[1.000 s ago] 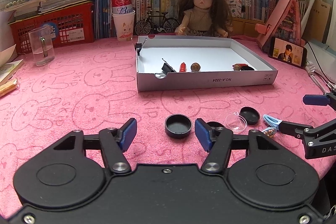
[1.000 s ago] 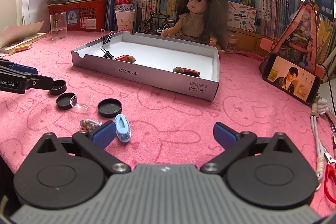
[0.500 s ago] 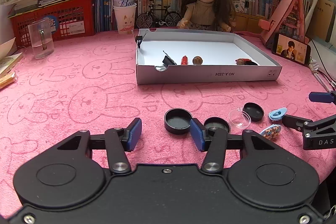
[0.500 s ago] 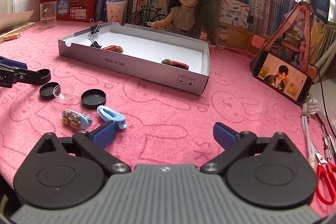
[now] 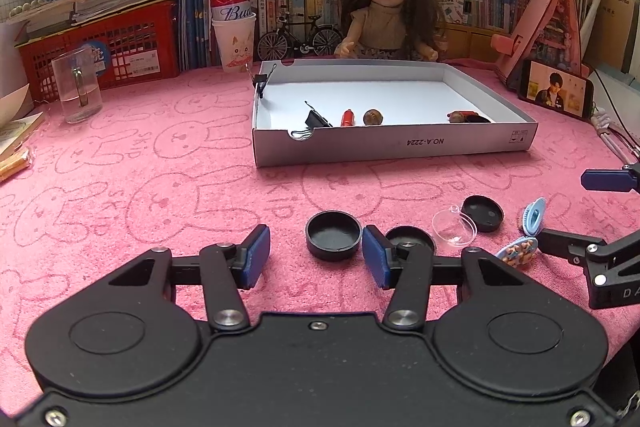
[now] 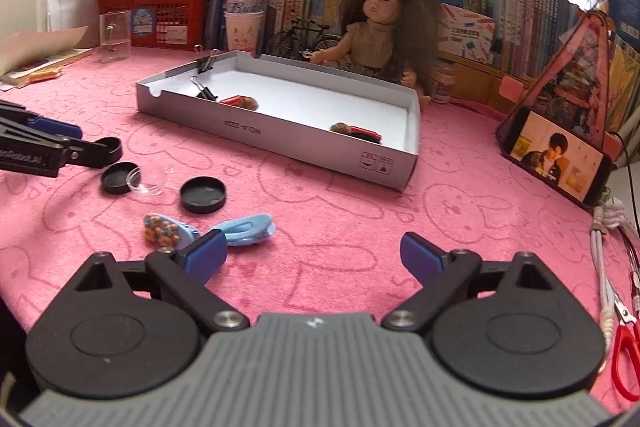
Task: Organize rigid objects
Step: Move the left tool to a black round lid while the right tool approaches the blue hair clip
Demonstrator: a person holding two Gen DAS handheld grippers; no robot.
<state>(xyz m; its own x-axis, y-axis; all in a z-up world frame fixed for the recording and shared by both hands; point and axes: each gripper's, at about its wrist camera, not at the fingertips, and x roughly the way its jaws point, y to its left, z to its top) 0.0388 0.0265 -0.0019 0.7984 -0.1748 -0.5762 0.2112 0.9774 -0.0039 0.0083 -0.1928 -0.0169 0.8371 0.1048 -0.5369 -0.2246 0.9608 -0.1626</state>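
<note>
Black cap point(image 5: 333, 235) on the pink cloth point(image 5: 160, 187), just ahead of my left claw point(image 5: 316, 259).

Since a second ago my left jaws have narrowed, yet nothing sits between them, and the cap now lies nearer their tips. My right claw point(image 6: 312, 255) has just been closing a little, still wide, empty, its left finger by the blue clip point(image 6: 248, 230). Both point slightly down. The box point(image 5: 400, 147) holds binder clips point(image 5: 316, 119), a red tube point(image 5: 347, 117) and a nut point(image 5: 373, 117).
</note>
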